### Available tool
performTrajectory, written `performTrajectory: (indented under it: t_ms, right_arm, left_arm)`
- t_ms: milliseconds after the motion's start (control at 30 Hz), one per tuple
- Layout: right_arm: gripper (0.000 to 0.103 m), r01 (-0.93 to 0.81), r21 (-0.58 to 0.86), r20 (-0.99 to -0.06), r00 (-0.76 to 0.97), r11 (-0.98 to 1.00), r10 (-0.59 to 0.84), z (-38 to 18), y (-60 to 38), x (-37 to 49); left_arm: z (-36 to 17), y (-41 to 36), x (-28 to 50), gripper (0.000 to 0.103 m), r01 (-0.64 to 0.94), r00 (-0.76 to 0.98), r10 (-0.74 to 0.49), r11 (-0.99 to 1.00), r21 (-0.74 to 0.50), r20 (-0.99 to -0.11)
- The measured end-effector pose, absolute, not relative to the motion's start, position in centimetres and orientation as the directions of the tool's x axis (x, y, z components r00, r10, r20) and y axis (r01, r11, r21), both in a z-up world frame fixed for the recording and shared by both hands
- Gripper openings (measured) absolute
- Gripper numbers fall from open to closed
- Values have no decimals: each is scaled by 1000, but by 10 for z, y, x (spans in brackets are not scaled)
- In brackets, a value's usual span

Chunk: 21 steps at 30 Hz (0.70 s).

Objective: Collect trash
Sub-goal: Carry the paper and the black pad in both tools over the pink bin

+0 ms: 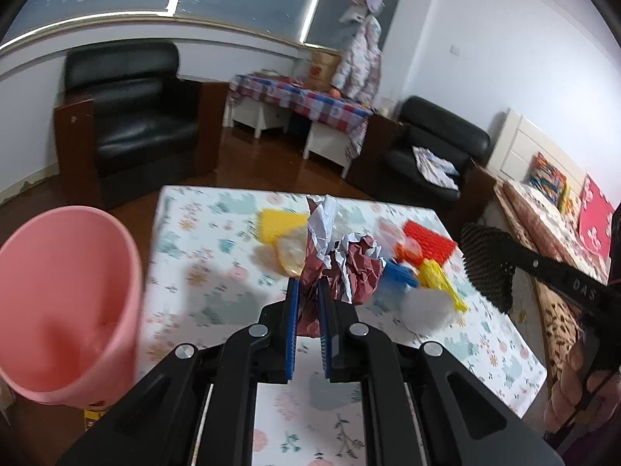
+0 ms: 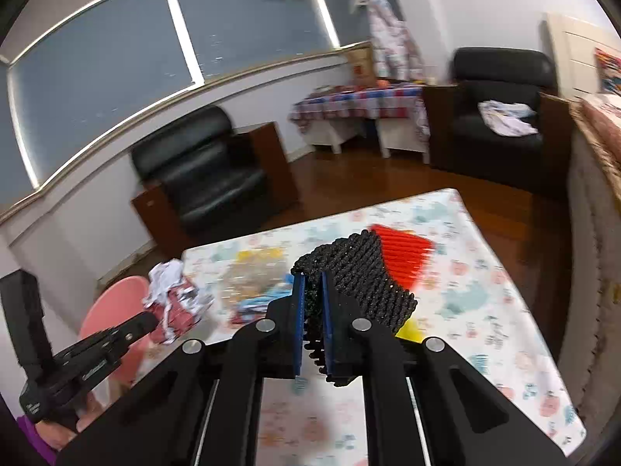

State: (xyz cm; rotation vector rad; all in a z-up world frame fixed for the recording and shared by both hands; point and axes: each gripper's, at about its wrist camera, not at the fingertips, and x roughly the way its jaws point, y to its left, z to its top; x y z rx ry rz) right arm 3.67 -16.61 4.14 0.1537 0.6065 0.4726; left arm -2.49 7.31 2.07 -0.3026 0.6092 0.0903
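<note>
The left gripper point(image 1: 308, 303) pinched crumpled paper point(image 1: 341, 268), the right gripper point(image 2: 312, 303) a black mat point(image 2: 361, 275); either could slip before the pink bin point(image 1: 66, 303).

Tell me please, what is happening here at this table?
A person is clearing trash from a floral-cloth table, one hand-held gripper in each hand. The left hand-held gripper is shut on a crumpled red-and-white paper, next to a pink plastic bin. The right hand-held gripper is shut on a black knobbly mesh piece. Yellow, red and blue plastic pieces are on the table.
</note>
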Motion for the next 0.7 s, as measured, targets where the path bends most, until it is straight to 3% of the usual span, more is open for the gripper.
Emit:
performTrajectory:
  t_ms: [700]
  right_arm:
    - [9, -687, 344, -509, 436, 640, 742, 56, 4, 22]
  left_arm:
    - [41, 190, -113, 9, -468, 805, 297, 851, -240, -514]
